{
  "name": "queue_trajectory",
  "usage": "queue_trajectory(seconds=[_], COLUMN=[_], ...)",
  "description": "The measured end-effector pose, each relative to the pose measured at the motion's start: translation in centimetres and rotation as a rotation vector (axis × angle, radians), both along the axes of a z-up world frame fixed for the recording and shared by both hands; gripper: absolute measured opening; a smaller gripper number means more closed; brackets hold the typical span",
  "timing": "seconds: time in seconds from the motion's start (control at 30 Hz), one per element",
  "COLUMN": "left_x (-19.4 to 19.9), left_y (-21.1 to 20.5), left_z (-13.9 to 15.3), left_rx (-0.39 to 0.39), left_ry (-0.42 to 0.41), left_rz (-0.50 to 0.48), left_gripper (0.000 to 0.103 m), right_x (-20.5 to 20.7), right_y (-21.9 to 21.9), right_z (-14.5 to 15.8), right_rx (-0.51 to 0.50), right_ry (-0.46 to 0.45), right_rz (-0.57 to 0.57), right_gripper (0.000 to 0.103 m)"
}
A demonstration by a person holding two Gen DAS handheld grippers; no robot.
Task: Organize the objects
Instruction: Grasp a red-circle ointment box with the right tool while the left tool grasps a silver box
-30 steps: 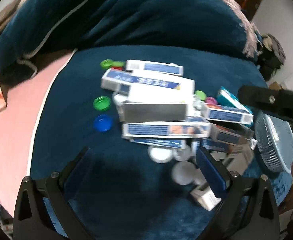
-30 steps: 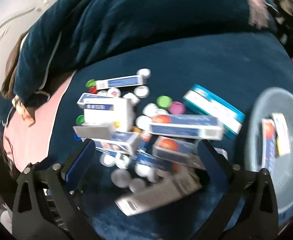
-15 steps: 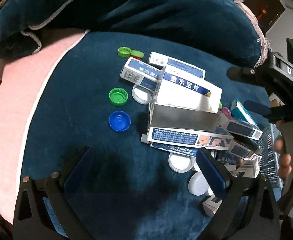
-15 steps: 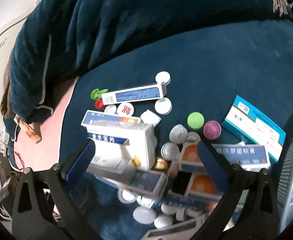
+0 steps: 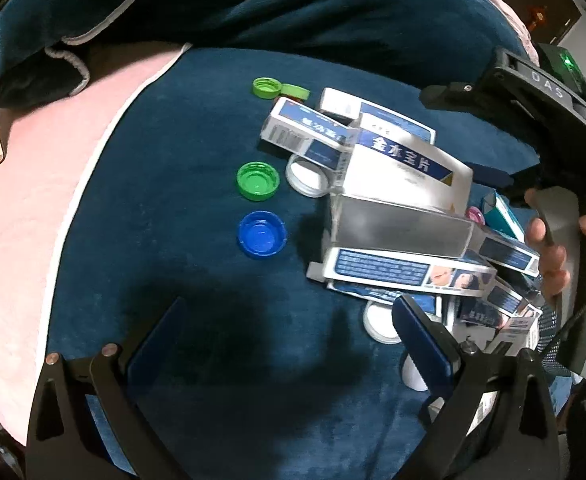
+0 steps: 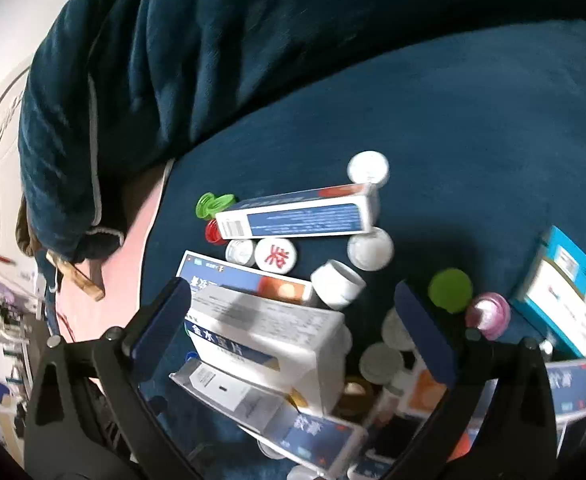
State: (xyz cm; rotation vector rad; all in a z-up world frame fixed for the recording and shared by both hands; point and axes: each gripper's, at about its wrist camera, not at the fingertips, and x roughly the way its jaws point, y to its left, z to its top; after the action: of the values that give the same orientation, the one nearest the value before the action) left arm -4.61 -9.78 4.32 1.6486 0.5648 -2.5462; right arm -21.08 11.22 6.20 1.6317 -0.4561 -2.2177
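A heap of medicine boxes and bottle caps lies on a dark blue blanket (image 5: 197, 280). The big white box with a blue stripe (image 5: 409, 172) tops the heap, above a silver box (image 5: 401, 228). A green cap (image 5: 258, 181) and a blue cap (image 5: 262, 234) lie left of the heap. My left gripper (image 5: 289, 340) is open and empty, short of the heap. My right gripper (image 6: 293, 324) is open, its fingers on either side of the big white box (image 6: 261, 336) without touching it. Beyond lie a long blue-and-white box (image 6: 297, 216) and a white bottle (image 6: 337, 284).
A pink sheet (image 5: 33, 208) borders the blanket on the left, and a bunched dark blue cover (image 5: 253, 4) rises behind. A teal box (image 6: 569, 300), a green cap (image 6: 451, 290) and a pink cap (image 6: 489, 314) lie to the right. A hand (image 5: 549, 248) holds the right gripper's handle.
The right gripper has moved forward and down over the heap, so the big white box now sits between its fingers. The left gripper has come closer and shifted left.
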Motion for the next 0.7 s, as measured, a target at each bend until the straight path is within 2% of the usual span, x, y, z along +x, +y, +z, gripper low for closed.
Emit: queue_trajectory(seconds=[0.2, 0.43, 0.7], left_x=[0.3, 1.1, 2.2], left_y=[-1.9, -3.7, -4.1], left_z=[-0.5, -1.0, -1.3], left_rx=[-0.005, 0.016, 0.009], left_ry=[-0.012, -0.032, -0.045], left_rz=[0.043, 0.105, 0.102], left_gripper=[0.102, 0.102, 0.102], right_x=[0.0, 2.2, 4.9], right_y=[-2.8, -5.0, -7.4], right_z=[-1.3, 0.0, 1.5], right_rx=[-0.021, -0.003, -0.022], right_ry=[-0.05, -0.036, -0.034], right_rz=[0.139, 0.28, 0.394], right_gripper=[0.103, 0.103, 0.103])
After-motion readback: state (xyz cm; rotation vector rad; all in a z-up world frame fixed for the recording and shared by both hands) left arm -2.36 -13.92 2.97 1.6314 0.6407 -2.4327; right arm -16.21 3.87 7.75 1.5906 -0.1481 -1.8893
